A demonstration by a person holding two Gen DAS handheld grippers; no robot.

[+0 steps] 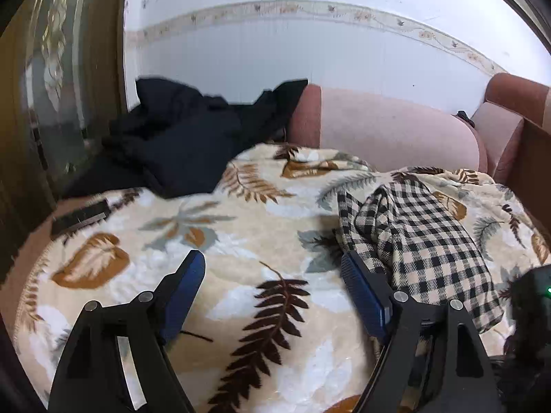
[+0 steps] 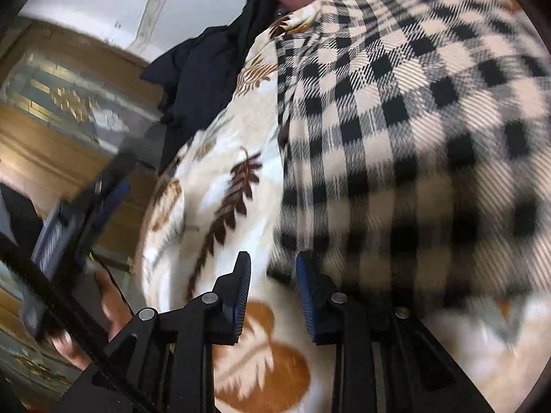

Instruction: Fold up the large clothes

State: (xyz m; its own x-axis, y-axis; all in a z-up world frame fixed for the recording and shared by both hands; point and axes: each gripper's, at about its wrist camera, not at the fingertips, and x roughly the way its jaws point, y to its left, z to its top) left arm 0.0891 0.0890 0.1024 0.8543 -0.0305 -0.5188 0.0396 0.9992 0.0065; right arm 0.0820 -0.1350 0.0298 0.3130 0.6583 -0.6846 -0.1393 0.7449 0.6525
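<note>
My left hand-held gripper (image 1: 272, 275) stood wide, nothing between its blue pads, only the leaf-print blanket (image 1: 220, 241) under the gap. The checked garment (image 1: 423, 244), black and cream, lay crumpled on that blanket to the right of the left hand-held gripper, one edge of it just beside the right-side finger and running down past it. Farther back, at the blanket's far left corner, a heap of black clothes (image 1: 186, 137) rested against the pink sofa back (image 1: 385, 127), well apart from the checked piece. A dark flat object (image 1: 81, 218) lay at the blanket's left edge; I could not tell what it was. My right hand-held gripper (image 2: 272, 285) was narrow, with a clear gap between its pads, and through that gap I saw only blanket. The checked garment (image 2: 413, 130) filled most of the right wrist view, its lower edge just above and to the right of the fingertips, near the right-side pad, though the blur there left me unsure whether cloth touched that pad. At the left of that same view part of my left hand (image 2: 110, 306) showed, smeared by motion, with the wooden cabinet (image 2: 69, 120) behind it.
</note>
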